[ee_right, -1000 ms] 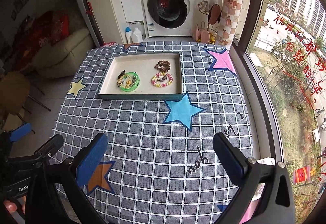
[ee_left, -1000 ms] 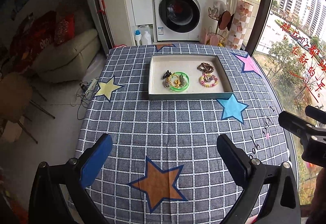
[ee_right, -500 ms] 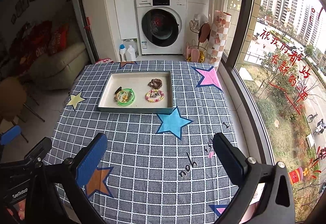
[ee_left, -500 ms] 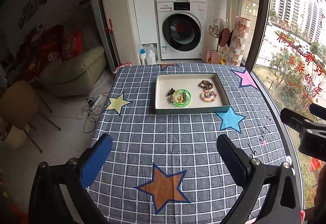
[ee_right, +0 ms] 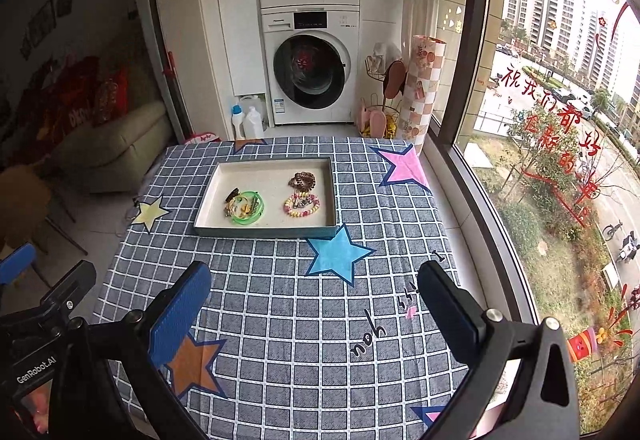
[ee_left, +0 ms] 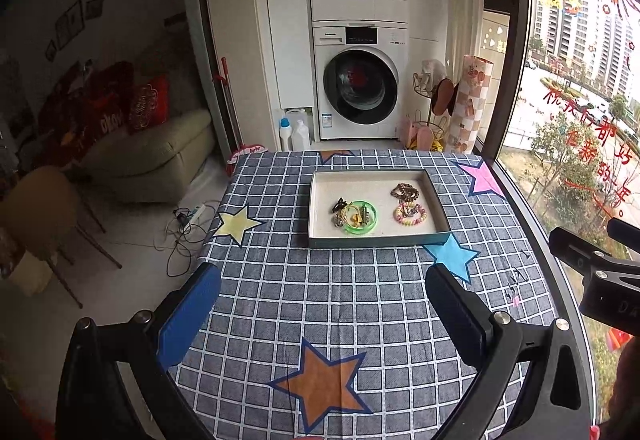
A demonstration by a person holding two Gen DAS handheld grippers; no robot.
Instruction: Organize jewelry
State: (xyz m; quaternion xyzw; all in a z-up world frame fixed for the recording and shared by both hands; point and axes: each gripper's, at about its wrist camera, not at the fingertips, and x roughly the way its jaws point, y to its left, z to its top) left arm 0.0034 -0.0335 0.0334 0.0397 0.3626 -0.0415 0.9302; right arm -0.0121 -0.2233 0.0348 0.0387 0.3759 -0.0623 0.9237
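Note:
A shallow grey tray (ee_left: 376, 241) (ee_right: 264, 232) with a white floor sits at the far middle of the checked tablecloth. In it lie a green ring (ee_left: 361, 217) (ee_right: 248, 208) with small clips and trinkets, a pastel bead bracelet (ee_left: 410, 215) (ee_right: 302, 205) and a brown bead bracelet (ee_left: 405, 192) (ee_right: 302, 180). My left gripper (ee_left: 320, 304) is open and empty, well short of the tray. My right gripper (ee_right: 316, 300) is open and empty too, near the blue star, also short of the tray.
The blue-grey tablecloth (ee_left: 340, 292) carries coloured stars. A window (ee_right: 560, 100) runs along the right edge of the table. Stacked washing machines (ee_left: 360, 88) stand beyond the far edge, with a sofa (ee_left: 152, 156) and chair at the left.
Both grippers have pulled back and up from the tray, which now looks smaller and farther. The jaws stayed open and the jewelry has not moved.

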